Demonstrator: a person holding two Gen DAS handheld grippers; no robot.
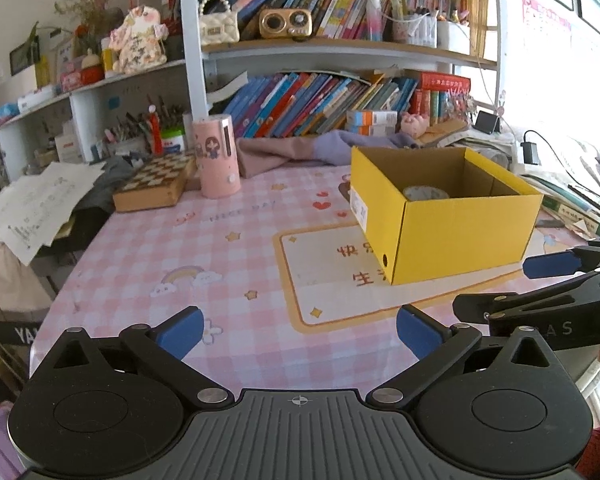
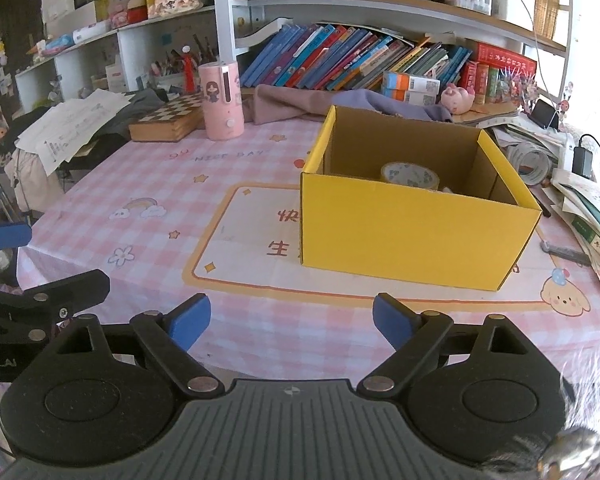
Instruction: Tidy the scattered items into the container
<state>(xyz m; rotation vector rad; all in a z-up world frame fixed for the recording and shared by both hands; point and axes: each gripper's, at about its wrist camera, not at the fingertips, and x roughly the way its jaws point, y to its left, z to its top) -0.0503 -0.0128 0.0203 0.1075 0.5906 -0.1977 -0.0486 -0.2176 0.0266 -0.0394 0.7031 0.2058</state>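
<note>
Bookshelves [image 2: 380, 56] crowd the back of a pink checked tabletop [image 2: 140, 184]. On it stands a yellow box [image 2: 412, 236], open at the top, with a tape roll [image 2: 410, 175] lying inside near its far wall. Both tools hover side by side over the near edge, tilted down toward the box. Left tool [image 1: 298, 332]: blue pads spread wide, nothing between them. Right tool [image 2: 292, 322]: jaws likewise wide apart and empty, the box just beyond them. A pink canister [image 2: 222, 100] and a chessboard [image 2: 168, 120] sit well apart to the left.
</note>
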